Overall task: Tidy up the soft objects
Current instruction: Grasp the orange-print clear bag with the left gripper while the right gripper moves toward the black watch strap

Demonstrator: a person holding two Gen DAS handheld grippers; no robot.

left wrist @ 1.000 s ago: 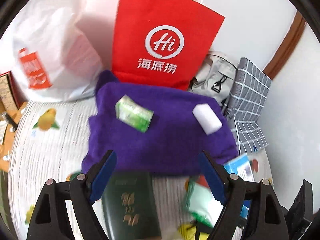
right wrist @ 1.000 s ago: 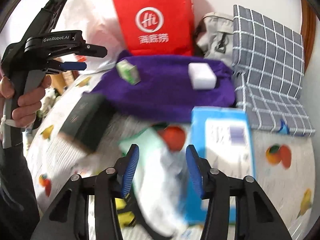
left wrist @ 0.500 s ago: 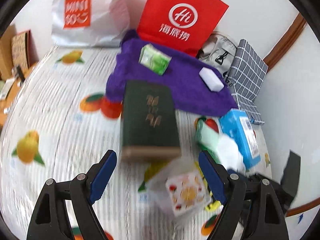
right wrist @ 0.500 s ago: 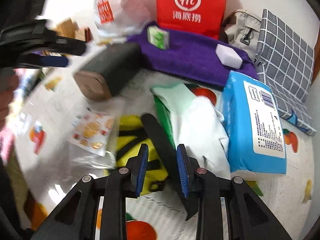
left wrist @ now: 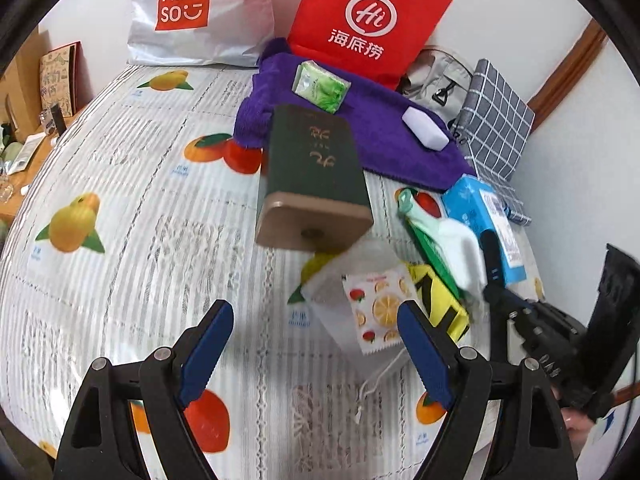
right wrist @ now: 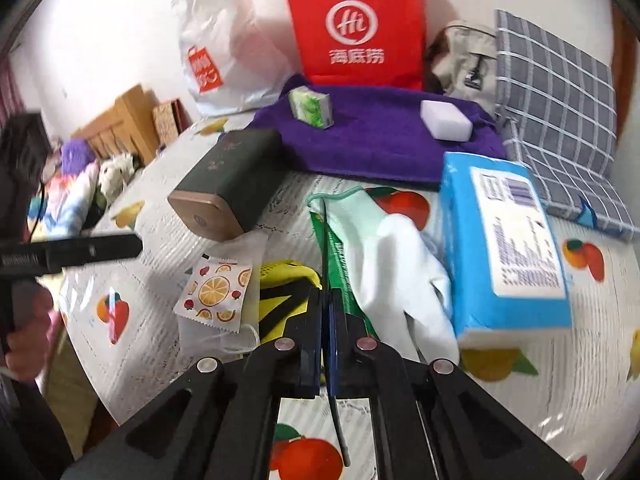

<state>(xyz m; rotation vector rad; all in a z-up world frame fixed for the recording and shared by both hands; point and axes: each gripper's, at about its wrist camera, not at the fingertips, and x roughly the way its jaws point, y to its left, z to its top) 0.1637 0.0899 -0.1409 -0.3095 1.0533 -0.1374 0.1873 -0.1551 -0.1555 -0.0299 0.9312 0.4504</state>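
My left gripper (left wrist: 312, 344) hangs open over the fruit-print sheet (left wrist: 132, 248), with nothing between its fingers. Just ahead of it lies a clear pouch with a fruit-print sachet (left wrist: 376, 312). My right gripper (right wrist: 326, 308) is shut, its pads pressed on a thin dark strap (right wrist: 338, 424) that runs between them. It sits between a yellow and black item (right wrist: 280, 300) and a green packet (right wrist: 340, 256) with a white glove (right wrist: 400, 264) on it. A purple towel (right wrist: 380, 140) carries a green tissue pack (right wrist: 312, 106) and a white sponge (right wrist: 446, 122).
A dark green box (left wrist: 316, 176) lies mid-bed, and a blue wipes pack (right wrist: 504, 240) lies to the right. A red bag (left wrist: 368, 20), a white Miniso bag (left wrist: 188, 12), a grey backpack (right wrist: 460, 56) and a checked cushion (right wrist: 556, 100) line the wall. A hand (right wrist: 28, 340) holds the left gripper.
My right gripper's jaws have gone from partly open to fully shut over the strap. The left gripper has drawn back from the purple towel, and now has the green box and pouch ahead.
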